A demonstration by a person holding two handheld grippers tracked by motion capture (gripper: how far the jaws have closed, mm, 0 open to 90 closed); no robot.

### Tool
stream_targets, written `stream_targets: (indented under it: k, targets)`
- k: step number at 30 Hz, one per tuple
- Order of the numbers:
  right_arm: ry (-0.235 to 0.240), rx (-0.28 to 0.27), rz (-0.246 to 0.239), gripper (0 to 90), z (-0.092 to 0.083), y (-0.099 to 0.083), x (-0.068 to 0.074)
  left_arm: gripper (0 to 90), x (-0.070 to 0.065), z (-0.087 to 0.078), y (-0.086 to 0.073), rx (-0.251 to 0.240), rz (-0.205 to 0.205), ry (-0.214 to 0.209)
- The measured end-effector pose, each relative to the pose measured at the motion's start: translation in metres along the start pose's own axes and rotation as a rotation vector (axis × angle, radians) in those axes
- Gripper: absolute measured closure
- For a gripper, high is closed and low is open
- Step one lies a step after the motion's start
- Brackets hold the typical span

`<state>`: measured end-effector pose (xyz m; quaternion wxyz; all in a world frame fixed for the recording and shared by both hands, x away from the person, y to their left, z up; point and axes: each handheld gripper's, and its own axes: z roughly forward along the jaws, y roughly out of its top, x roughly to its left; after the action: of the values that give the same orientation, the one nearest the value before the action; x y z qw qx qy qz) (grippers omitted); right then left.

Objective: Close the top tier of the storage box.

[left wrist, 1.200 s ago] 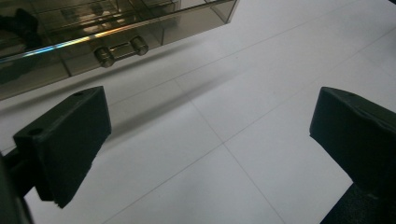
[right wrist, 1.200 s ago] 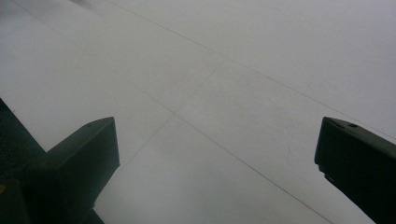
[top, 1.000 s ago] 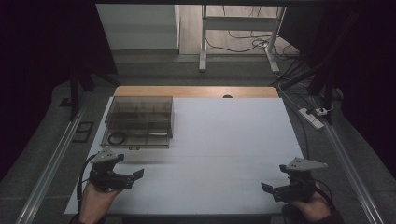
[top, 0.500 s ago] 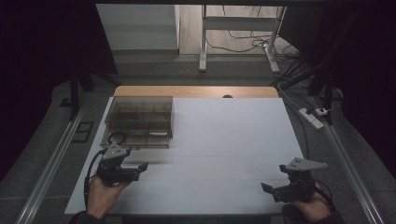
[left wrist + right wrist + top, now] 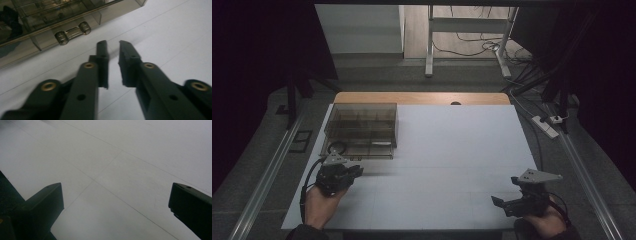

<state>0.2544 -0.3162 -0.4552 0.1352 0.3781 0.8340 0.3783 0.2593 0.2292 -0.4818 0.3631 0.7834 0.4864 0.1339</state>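
A smoky transparent drawer box (image 5: 362, 127) stands at the back left of the white tabletop (image 5: 452, 150). In the left gripper view the box (image 5: 50, 15) is close ahead, and its drawer handle (image 5: 72, 32) is just left of and beyond the jaw tips. My left gripper (image 5: 357, 171) (image 5: 113, 43) hovers in front of the box, apart from it. Its jaws have just been closing and stand almost together, with nothing between them. My right gripper (image 5: 504, 192) (image 5: 115, 187) rests low at the front right, jaws wide open over bare tabletop.
A dark ring (image 5: 336, 147) shows at the box's front left corner. A wooden strip (image 5: 422, 98) runs along the table's back edge. A power strip (image 5: 544, 125) and cables lie on the floor to the right. Metal rails (image 5: 267, 180) flank the table.
My left hand has moved forward and slightly right toward the drawer box, and its jaws have closed from wide apart to nearly together. The right hand has stayed still.
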Motion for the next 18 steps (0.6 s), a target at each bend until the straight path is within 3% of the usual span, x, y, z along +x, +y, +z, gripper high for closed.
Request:
stream_targets:
  k: [2,18]
  targets:
    - [0.000,0.002,-0.001,0.0,0.000,0.000,0.000,88.5,0.002,0.001,0.000,0.000,-0.008,0.010]
    - [0.003,0.003,-0.006,0.0,0.000,0.000,0.001,89.1,0.019,0.012,0.005,0.032,-0.041,0.059]
